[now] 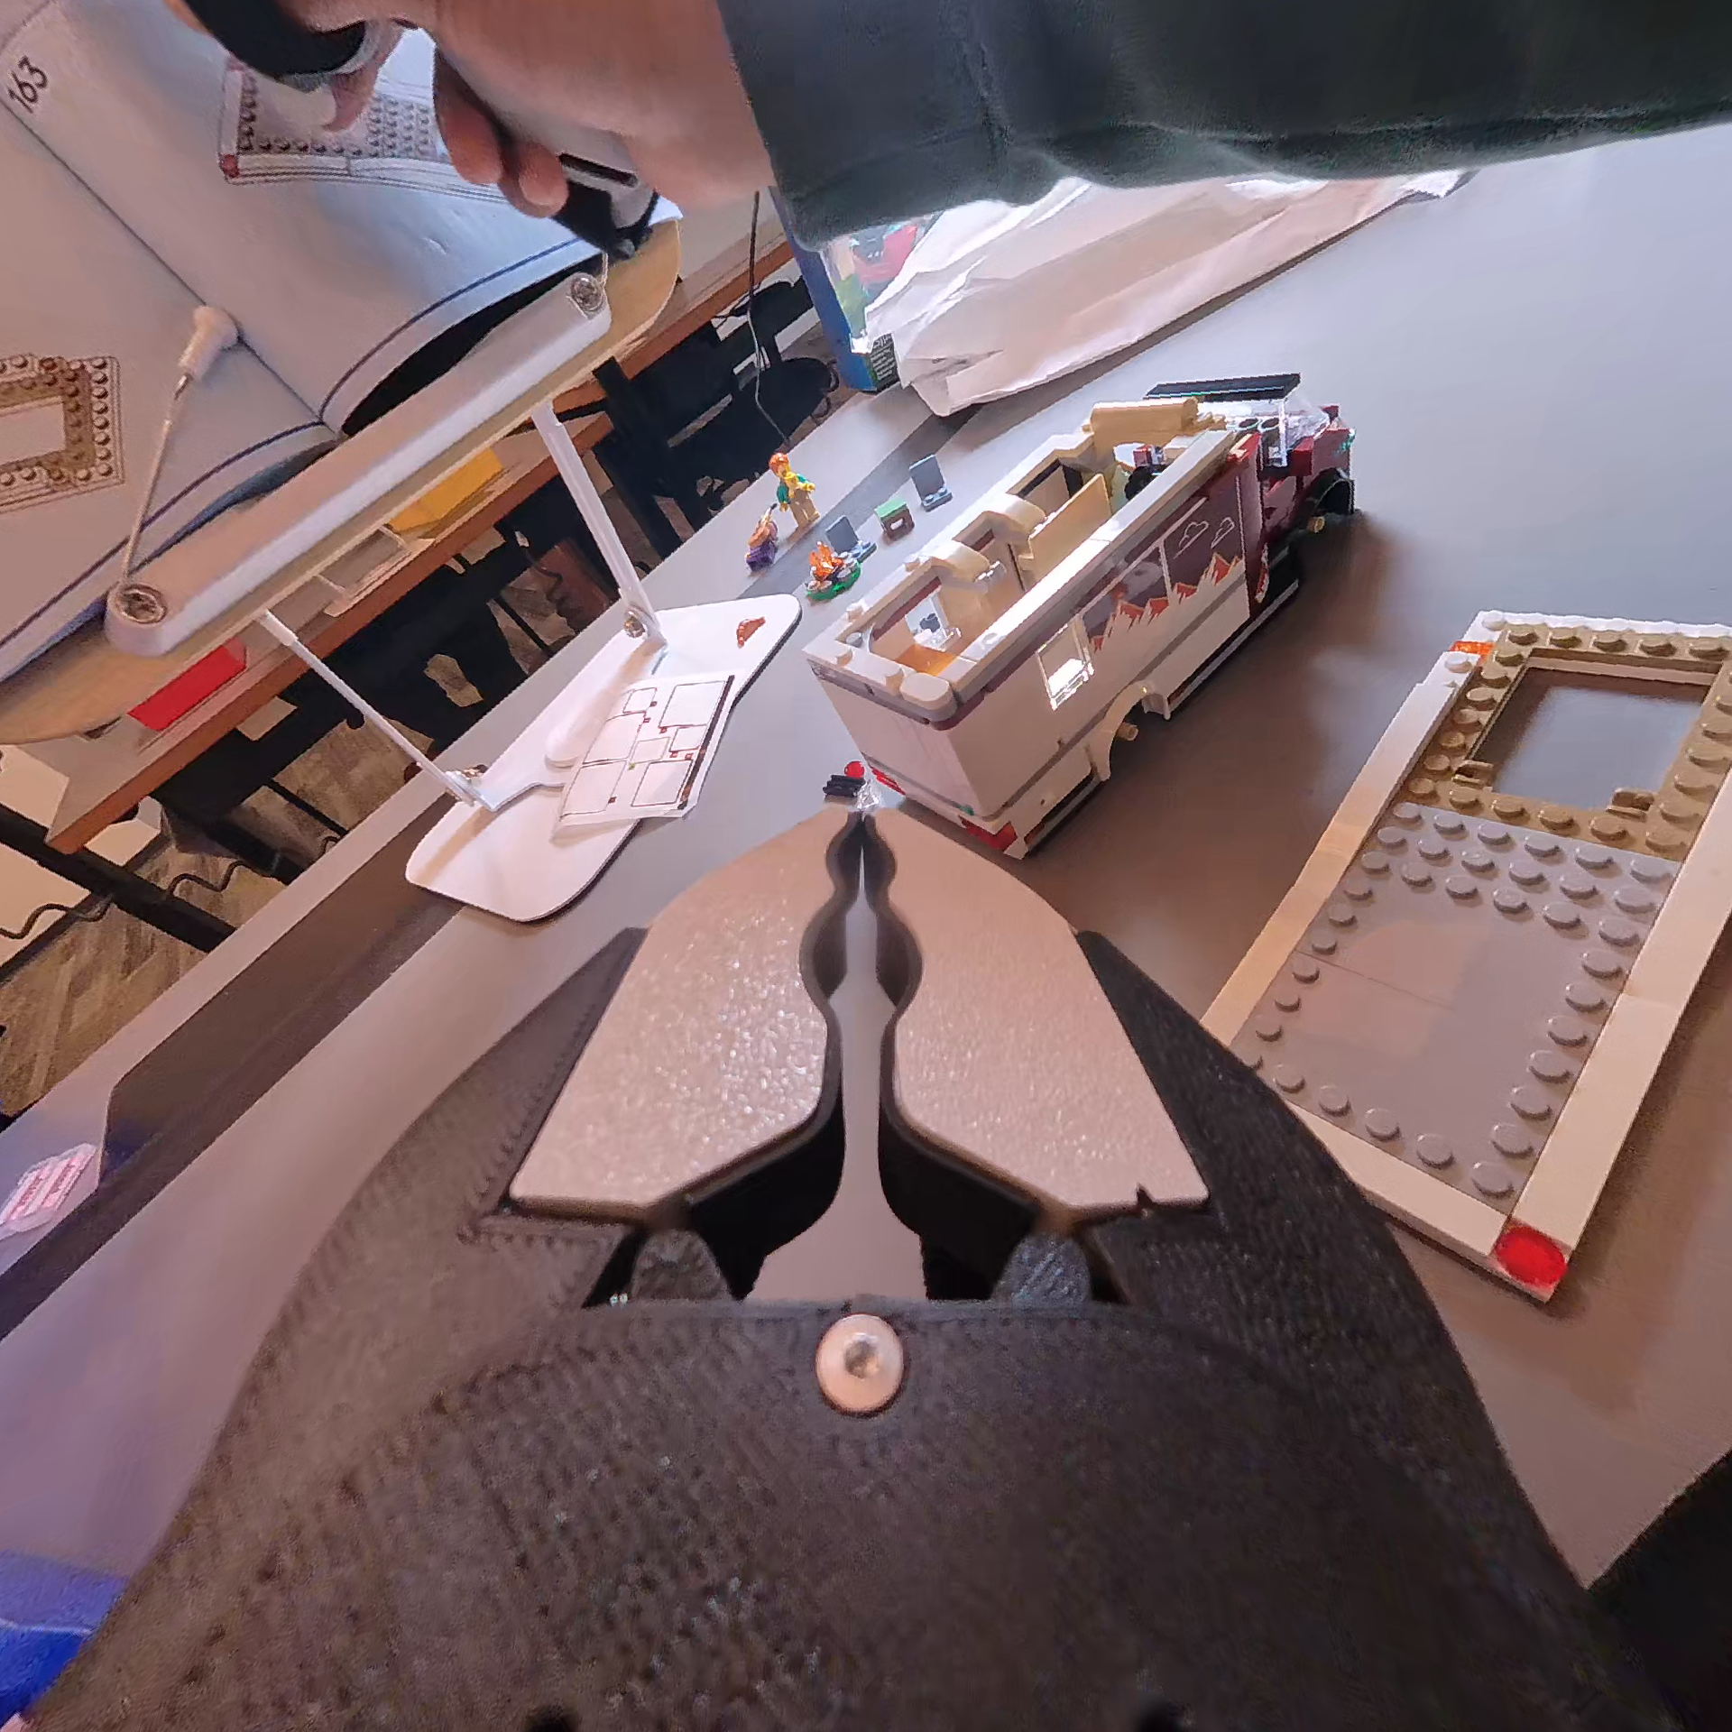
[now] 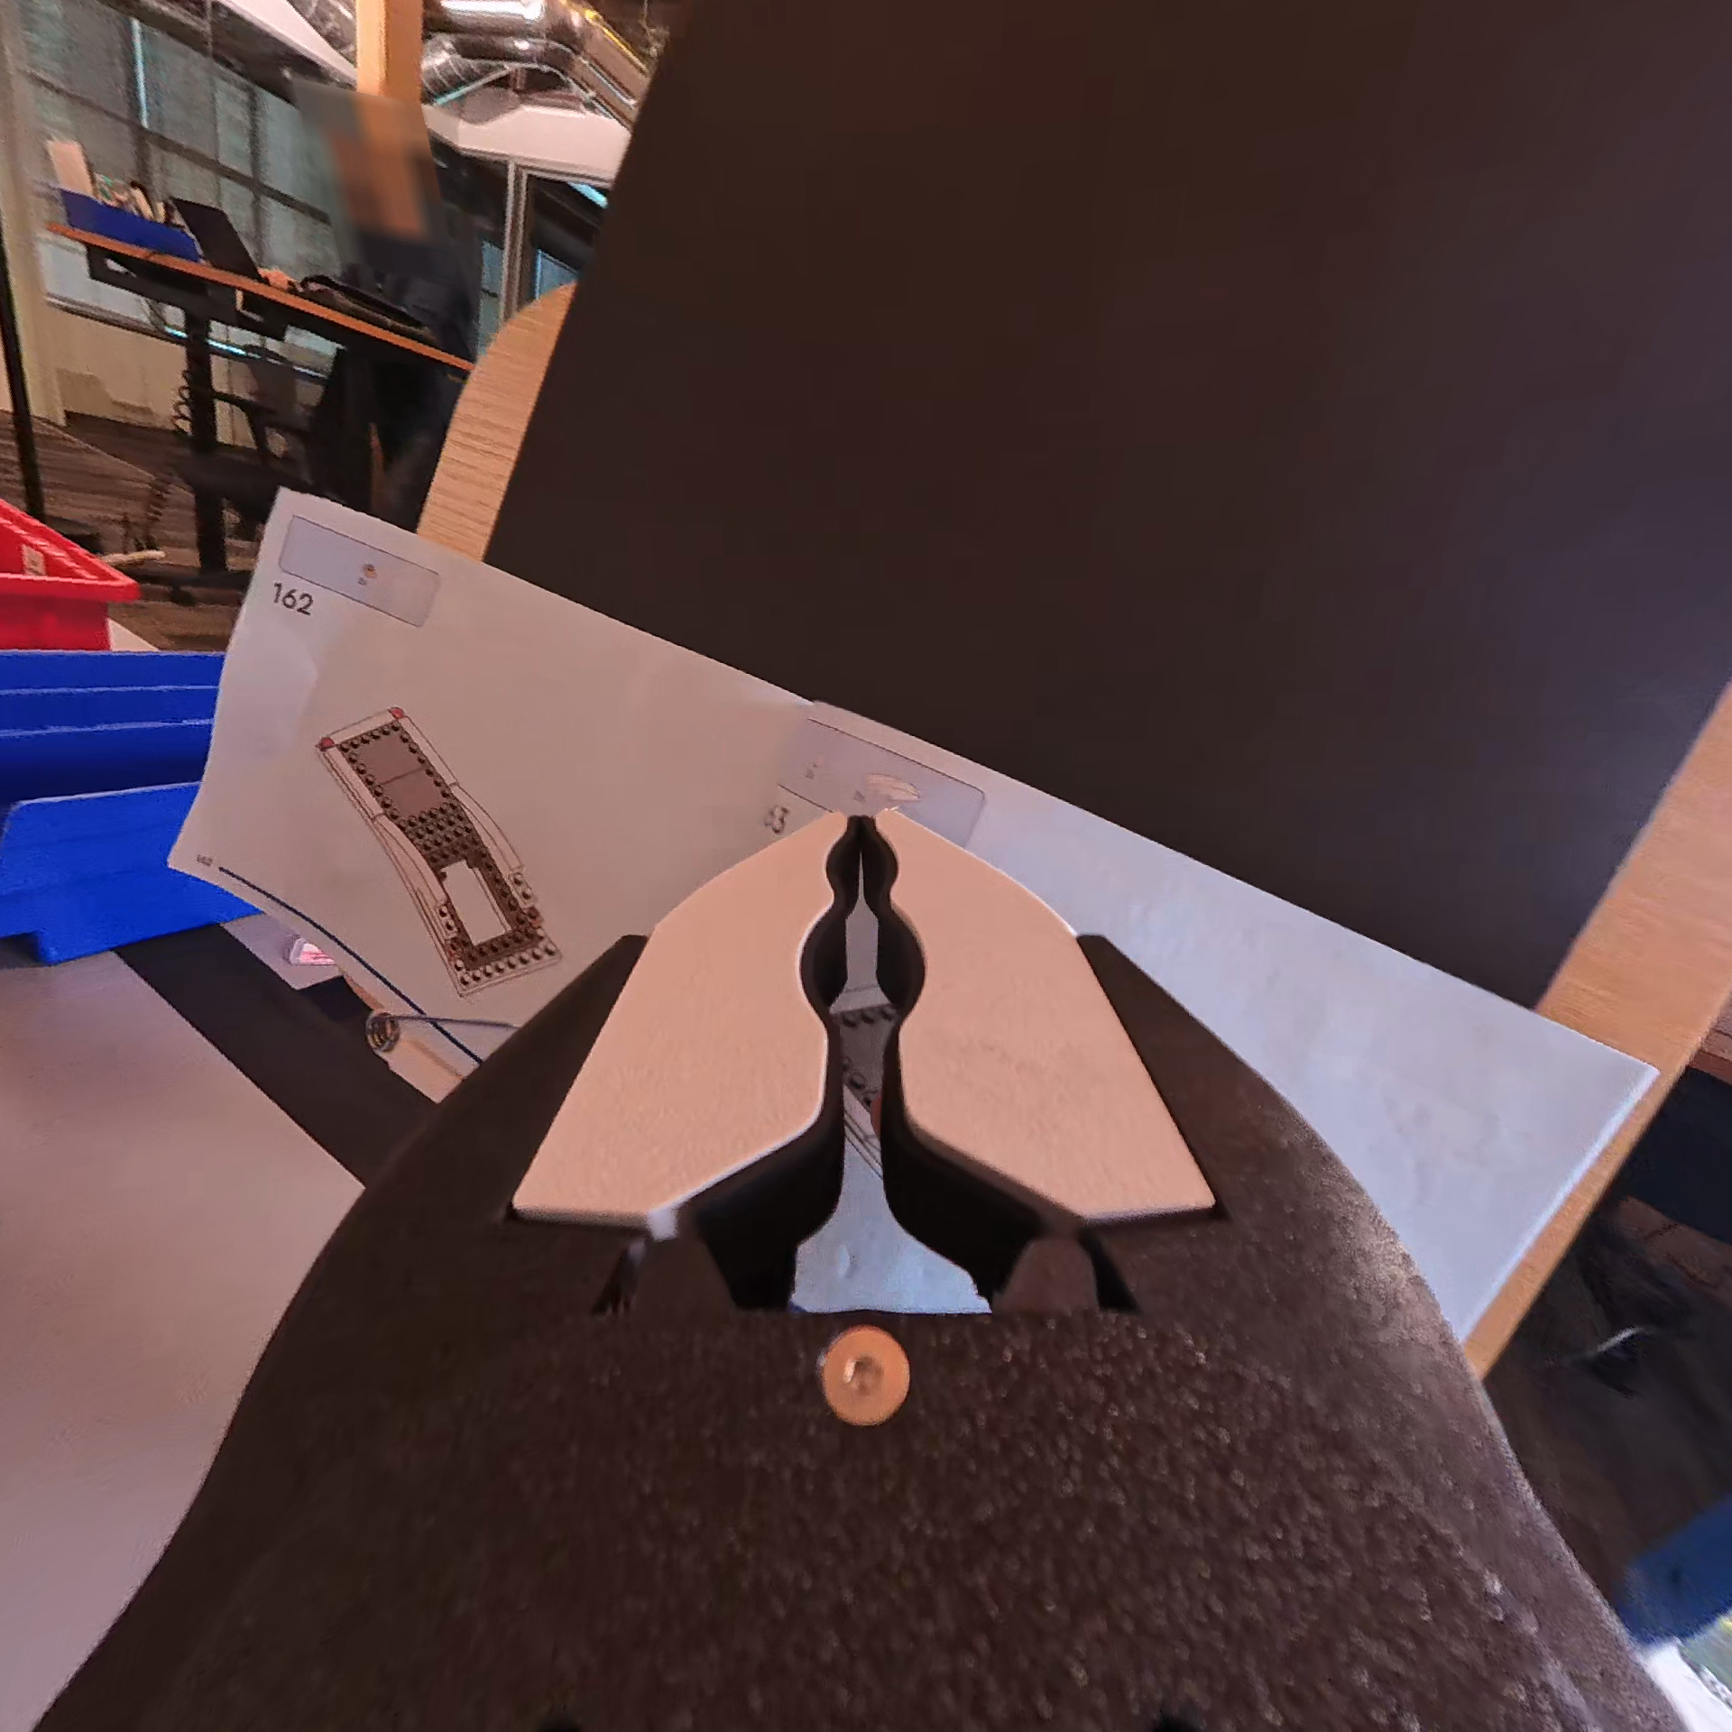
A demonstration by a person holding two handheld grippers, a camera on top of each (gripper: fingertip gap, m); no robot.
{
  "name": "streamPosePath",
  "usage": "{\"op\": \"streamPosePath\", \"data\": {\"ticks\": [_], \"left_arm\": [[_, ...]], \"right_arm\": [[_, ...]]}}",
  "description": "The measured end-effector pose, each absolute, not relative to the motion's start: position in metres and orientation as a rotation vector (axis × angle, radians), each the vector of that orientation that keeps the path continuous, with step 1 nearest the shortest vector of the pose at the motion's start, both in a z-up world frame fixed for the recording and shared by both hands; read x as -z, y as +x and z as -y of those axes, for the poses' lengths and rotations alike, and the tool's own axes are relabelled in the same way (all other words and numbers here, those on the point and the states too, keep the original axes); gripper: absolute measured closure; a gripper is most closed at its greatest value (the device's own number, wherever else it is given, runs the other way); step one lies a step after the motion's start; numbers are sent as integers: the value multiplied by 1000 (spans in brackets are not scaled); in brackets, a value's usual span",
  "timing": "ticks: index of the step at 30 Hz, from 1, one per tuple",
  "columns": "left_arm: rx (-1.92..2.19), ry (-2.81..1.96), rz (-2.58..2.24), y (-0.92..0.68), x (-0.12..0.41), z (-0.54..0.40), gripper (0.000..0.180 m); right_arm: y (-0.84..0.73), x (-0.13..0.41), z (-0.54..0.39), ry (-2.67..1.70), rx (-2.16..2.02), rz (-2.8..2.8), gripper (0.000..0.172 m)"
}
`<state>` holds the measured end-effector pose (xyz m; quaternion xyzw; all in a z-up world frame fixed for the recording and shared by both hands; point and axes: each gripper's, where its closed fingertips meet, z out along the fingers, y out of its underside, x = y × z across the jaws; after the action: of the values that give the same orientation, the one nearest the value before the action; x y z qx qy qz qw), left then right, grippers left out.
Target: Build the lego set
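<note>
The left gripper (image 1: pixel 858 823) is hovering over the grey desk (image 1: pixel 1172 928), its fingers pressed together on a tiny clear piece (image 1: pixel 864 798) at their tips. Just beyond the fingers are lying small black and red bricks (image 1: pixel 843 780); to their right is standing a white camper van model (image 1: pixel 1078 637), farther right a studded roof plate (image 1: pixel 1500 900). The right gripper (image 2: pixel 858 823) is facing the open instruction booklet (image 2: pixel 562 750), fingers closed, a small clear piece (image 2: pixel 886 811) at their tips.

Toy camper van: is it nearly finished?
Mostly. The camper van stands built with walls and wheels, but its top is open. The studded plate lies beside it on the table, not yet on. The left gripper and right gripper have shut jaws; the right faces the open booklet.
</note>
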<state>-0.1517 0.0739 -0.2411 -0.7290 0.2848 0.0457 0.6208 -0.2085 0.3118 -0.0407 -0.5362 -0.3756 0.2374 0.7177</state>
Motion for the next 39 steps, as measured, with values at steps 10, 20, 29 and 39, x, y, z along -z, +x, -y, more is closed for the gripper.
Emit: {"op": "streamPosePath", "data": {"ticks": [10, 20, 29, 39], "left_arm": [[-119, -1689, -641, -156, 243, -74, 180], [-85, -1709, -633, -157, 247, -74, 180], [-22, -1757, -613, -157, 259, -77, 180], [-3, -1769, -590, -162, 261, -79, 180]], "right_arm": [[-182, 44, -297, -1161, -583, 916, 170], [-79, 206, -151, -1406, -894, 2049, 73], [-32, 282, -138, -1408, -731, 2330, 92], [-44, 234, -146, -1389, -1085, 2161, 108]]}}
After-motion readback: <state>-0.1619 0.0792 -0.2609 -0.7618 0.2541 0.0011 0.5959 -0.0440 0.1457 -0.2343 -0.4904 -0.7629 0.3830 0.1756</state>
